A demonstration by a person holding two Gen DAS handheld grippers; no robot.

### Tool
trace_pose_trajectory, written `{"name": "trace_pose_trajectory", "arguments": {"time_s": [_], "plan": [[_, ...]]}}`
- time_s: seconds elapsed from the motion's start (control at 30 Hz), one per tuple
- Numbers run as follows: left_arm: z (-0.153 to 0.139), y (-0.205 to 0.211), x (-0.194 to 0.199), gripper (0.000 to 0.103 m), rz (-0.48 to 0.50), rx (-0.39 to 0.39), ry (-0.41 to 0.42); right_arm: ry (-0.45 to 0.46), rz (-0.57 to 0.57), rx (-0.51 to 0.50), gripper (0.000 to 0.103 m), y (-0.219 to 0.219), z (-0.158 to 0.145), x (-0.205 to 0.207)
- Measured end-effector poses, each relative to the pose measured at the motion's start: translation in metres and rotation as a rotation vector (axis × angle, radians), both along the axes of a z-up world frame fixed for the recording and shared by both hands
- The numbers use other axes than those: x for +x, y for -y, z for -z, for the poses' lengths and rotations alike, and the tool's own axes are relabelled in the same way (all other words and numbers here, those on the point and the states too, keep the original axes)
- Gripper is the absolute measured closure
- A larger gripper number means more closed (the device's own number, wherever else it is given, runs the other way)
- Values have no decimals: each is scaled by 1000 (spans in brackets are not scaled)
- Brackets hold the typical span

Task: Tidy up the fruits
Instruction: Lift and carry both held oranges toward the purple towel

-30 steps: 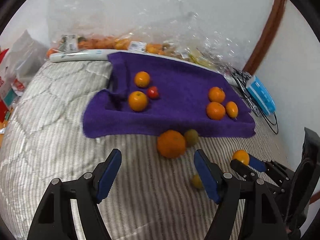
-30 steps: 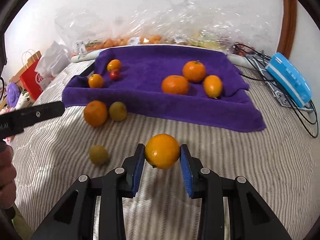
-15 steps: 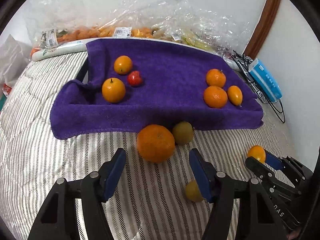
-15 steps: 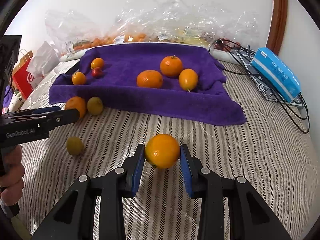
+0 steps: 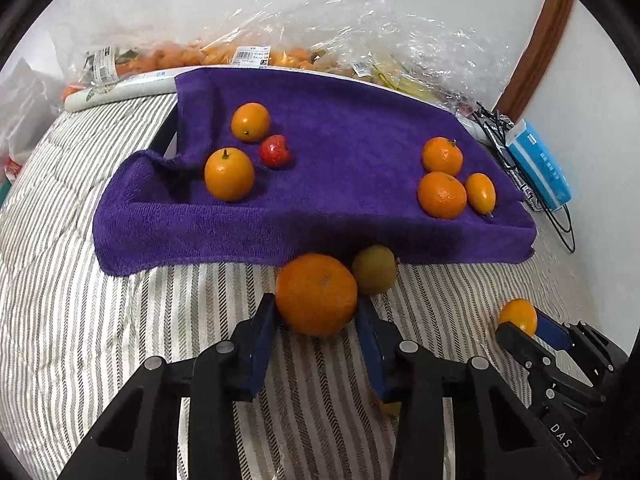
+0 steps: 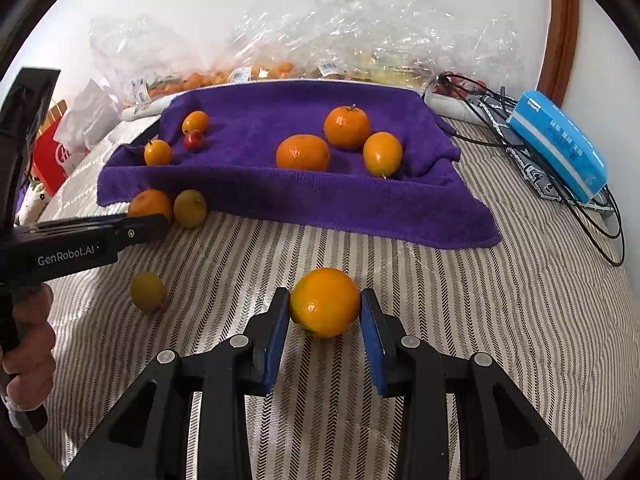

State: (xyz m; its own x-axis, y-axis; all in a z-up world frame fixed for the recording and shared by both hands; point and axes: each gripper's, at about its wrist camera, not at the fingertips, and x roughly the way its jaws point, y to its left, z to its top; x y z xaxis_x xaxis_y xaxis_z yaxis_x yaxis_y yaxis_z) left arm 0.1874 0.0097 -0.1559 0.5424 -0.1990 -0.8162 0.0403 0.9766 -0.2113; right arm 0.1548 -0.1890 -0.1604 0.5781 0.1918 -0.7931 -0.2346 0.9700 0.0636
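A big mandarin [image 5: 316,294] lies on the striped cover just before the purple towel [image 5: 340,120]. My left gripper [image 5: 316,303] is closing on it, and both blue pads touch its sides. A greenish fruit [image 5: 375,269] rests against the mandarin's far right side. In the right wrist view my right gripper [image 6: 325,297] is shut on a smooth orange [image 6: 325,302], held just over the cover. A small yellow fruit [image 6: 148,291] lies loose to its left. On the towel [image 6: 260,112], two oranges and a red fruit [image 5: 273,151] sit left, and three orange fruits [image 5: 442,195] sit right.
Clear plastic bags of fruit [image 5: 248,56] line the wall behind the towel. A blue tissue pack [image 6: 560,148] and black cables [image 6: 600,220] lie at the right. A red paper bag [image 6: 50,156] stands beyond the left edge. A person's hand [image 6: 24,340] holds the left gripper's handle.
My left gripper came forward and down to the big mandarin, and its jaws narrowed from wide open until they touch it. My right gripper kept still with its orange.
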Motion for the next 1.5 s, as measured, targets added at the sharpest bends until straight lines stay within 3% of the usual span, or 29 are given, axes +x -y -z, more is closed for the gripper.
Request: {"name": "trace_pose_trajectory", "arguments": {"time_s": [0.77,1.5], "plan": [[-65,-13,-56,66,-16,-11,124,163,23,9,68,3,-69,-43],[-118,-4,-107,66,-7,-11,230,283,59,89,68,15,-123,-84]]}}
